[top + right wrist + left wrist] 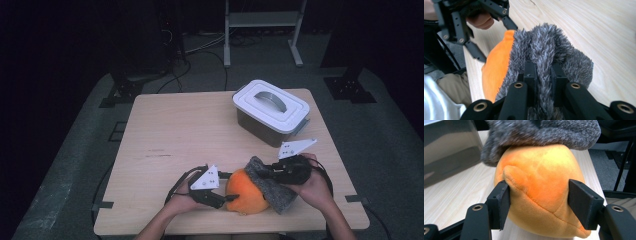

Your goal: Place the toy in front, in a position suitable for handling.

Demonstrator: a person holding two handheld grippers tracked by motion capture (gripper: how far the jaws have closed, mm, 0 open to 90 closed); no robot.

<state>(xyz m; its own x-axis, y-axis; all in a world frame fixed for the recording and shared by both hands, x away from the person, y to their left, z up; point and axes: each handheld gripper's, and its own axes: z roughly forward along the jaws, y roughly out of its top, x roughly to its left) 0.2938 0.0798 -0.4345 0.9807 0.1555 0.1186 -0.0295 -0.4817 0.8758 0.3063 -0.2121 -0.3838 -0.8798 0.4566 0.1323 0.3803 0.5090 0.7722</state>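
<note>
The left gripper (227,192) clamps the soft, light orange plush (539,195) at its sides, while the right gripper (541,75) pinches the floppy grey fuzzy cloth (554,47) draped over it.

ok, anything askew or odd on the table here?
Nothing damaged or spilled. The grey fuzzy cover sits only partway over the orange plush, bunched where the right claw pinches it. The left claw clamps the plush. The lidded box sits closed.
</note>
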